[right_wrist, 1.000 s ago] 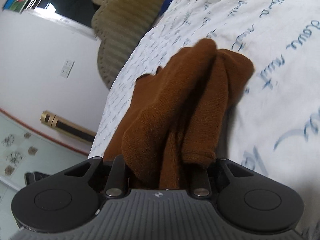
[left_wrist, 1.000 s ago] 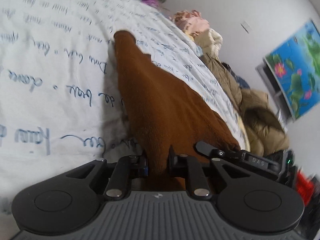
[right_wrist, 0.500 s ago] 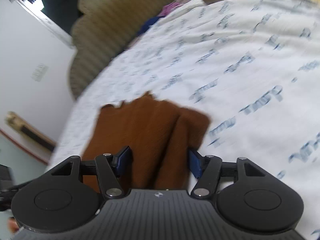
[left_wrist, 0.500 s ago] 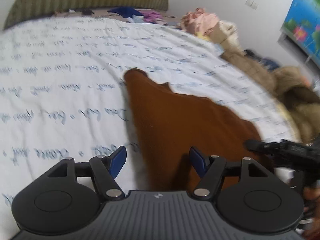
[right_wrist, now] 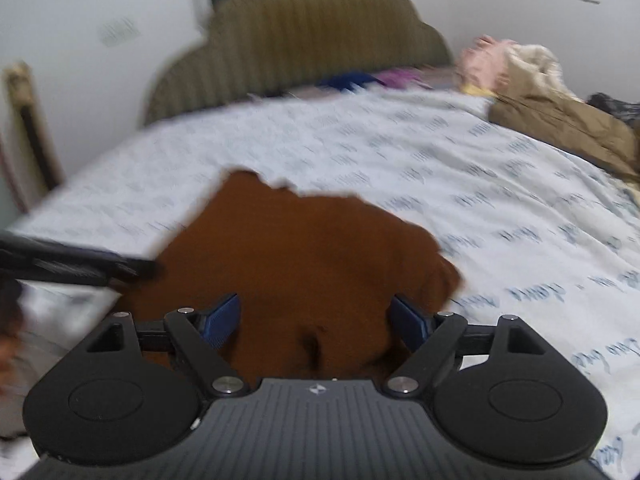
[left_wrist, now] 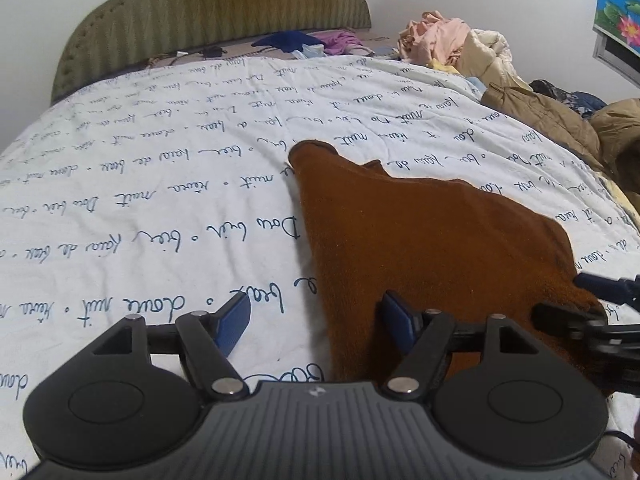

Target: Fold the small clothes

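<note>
Both tongs spread and empty: the left gripper [left_wrist: 316, 320] sits at the near left edge of the brown knit garment [left_wrist: 420, 240], the right gripper [right_wrist: 316, 320] over its near end, jaws wide apart on either side. The garment lies flat on the script-printed bedspread [left_wrist: 140, 220], seemingly laid out for a fold. No containers appear; loose clothes [left_wrist: 440, 36] are piled far right, beside the headboard [left_wrist: 208, 12].
</note>
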`<state>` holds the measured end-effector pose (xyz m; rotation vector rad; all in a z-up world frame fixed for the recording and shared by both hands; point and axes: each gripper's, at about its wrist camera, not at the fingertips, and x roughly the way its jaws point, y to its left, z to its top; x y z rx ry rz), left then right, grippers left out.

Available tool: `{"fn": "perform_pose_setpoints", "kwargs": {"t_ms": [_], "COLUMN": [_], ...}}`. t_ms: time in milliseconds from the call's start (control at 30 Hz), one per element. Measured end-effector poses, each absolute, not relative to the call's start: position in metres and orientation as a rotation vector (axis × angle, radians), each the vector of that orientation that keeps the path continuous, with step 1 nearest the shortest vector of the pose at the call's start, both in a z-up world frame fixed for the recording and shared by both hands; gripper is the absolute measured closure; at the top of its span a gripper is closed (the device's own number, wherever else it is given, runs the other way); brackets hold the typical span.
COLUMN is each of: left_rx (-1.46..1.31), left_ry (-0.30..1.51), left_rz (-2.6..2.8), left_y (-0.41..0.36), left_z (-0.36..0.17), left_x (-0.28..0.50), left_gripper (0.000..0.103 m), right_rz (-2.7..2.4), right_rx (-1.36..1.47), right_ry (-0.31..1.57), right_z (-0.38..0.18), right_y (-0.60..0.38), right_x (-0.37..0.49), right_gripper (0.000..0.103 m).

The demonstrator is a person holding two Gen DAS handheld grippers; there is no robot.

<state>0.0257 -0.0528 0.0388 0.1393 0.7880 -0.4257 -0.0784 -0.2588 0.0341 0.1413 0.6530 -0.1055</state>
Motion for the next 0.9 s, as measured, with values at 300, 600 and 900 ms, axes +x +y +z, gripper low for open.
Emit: {"fn": "perform_pose_setpoints", "kwargs": {"t_ms": [300, 600, 900], "left_rx": [0.180, 0.170, 0.153], "left_ry": [0.735, 0.727, 0.726], "left_rz": [-0.378, -0.353, -0.318], "left_y": [-0.057, -0.051, -0.041], "left_z": [0.044, 0.047, 0.043], "left_x": [0.005, -0.019, -0.045], "left_gripper": [0.031, 0.031, 0.030], "right_rz": [-0.161, -0.178, -0.155], "right_rx": [0.180, 0.266, 0.244], "right_ry": [0.627, 0.625, 0.621], "right_z": [0.038, 0.041, 0.050], "right_y": [-0.261, -0.261, -0.245], "right_x": [-0.097, -0.121, -0.149], "right_gripper": [0.011, 0.002, 0.001]}}
